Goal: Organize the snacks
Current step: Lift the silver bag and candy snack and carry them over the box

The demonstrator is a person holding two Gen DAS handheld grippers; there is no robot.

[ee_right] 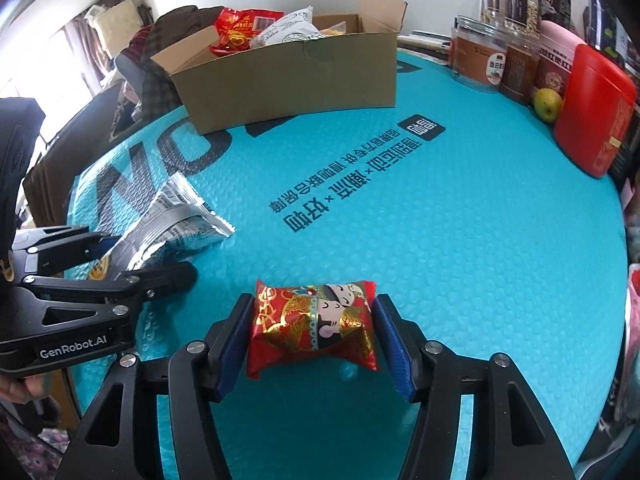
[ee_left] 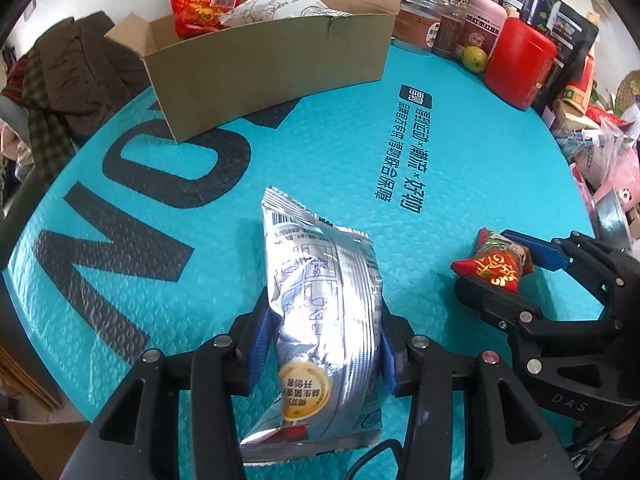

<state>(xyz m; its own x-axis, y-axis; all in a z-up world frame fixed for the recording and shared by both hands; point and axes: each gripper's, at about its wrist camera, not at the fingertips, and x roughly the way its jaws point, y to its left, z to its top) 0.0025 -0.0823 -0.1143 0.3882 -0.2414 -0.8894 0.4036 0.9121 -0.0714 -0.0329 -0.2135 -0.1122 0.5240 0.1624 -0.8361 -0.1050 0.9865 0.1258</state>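
Observation:
My left gripper (ee_left: 324, 320) is shut on a silver foil snack bag (ee_left: 320, 280), whose far end rests on the teal mat (ee_left: 460, 160). In the right wrist view the same bag (ee_right: 176, 220) juts from the left gripper (ee_right: 148, 256) at the left. A red and gold snack packet (ee_right: 316, 320) lies on the mat between the blue pads of my right gripper (ee_right: 313, 308); thin gaps show on both sides, so the gripper is open. An open cardboard box (ee_left: 272, 60) at the back holds a red bag (ee_left: 200, 4) and a white printed bag (ee_left: 280, 4).
Jars and pouches line the back right with a red canister (ee_right: 592, 112) and a green fruit (ee_right: 548, 104). A pile of dark clothing (ee_left: 68, 80) lies beyond the mat's left edge. More clutter crowds the far right edge.

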